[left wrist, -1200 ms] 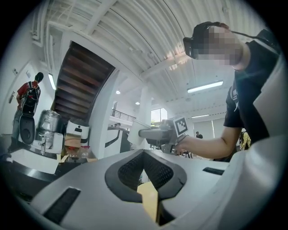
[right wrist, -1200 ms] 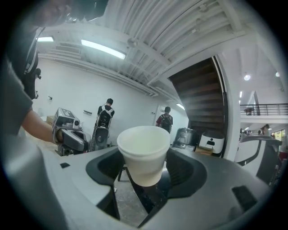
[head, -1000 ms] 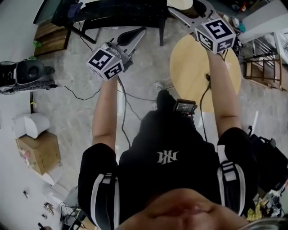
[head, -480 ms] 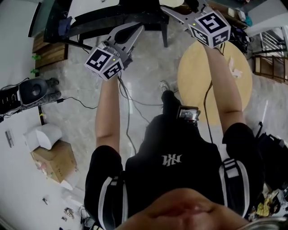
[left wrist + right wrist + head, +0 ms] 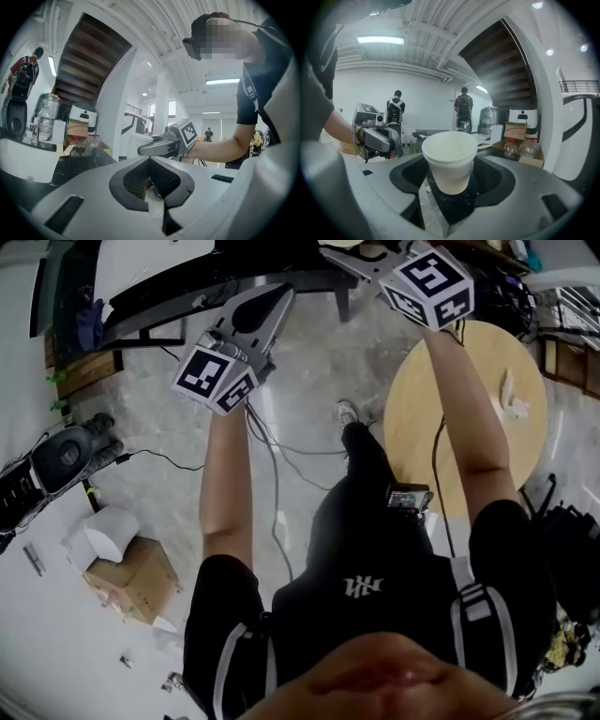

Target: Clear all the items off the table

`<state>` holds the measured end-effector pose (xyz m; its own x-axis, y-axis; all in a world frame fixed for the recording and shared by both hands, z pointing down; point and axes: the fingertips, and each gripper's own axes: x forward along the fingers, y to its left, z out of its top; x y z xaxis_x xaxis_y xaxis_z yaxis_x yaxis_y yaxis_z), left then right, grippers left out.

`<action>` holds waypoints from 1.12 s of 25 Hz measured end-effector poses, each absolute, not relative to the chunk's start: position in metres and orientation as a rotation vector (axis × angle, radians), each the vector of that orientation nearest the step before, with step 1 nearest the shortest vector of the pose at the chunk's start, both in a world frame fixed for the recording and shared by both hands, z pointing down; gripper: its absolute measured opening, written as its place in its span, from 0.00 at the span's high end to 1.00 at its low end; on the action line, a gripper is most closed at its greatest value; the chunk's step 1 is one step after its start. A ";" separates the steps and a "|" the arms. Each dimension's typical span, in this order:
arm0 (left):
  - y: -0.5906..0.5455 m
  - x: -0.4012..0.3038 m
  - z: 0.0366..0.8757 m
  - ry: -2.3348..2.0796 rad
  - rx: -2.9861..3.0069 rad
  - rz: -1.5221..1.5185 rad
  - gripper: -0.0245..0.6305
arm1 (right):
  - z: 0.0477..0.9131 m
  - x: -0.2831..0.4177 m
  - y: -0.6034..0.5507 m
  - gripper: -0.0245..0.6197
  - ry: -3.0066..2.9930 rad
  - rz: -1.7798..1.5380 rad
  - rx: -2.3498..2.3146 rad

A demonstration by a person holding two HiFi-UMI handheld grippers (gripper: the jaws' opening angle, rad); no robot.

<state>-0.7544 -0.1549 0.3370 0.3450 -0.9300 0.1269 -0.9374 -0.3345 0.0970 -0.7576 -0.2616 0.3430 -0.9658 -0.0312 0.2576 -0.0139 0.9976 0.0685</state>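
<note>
A white paper cup stands upright between the jaws of my right gripper, which is shut on its lower half. In the head view that gripper's marker cube is held high at the top right, above the edge of a round wooden table. A crumpled white tissue lies on that table. My left gripper is raised at the top middle, its jaws shut together with nothing between them. Each gripper shows in the other's view, side by side at about the same height.
A black table stands just ahead of both grippers. Cables trail over the pale floor. A cardboard box and a black machine sit at the left. Two people stand far off beside a counter with bottles.
The view has swung left: the round table has slid to the right and the black table has come closer. Both grippers stay raised, the cup still held in the right one.
</note>
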 end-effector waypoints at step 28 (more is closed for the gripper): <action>-0.181 -0.763 0.362 -1.702 2.441 0.065 0.94 | 0.386 -0.802 -0.301 0.24 -2.898 -0.010 0.023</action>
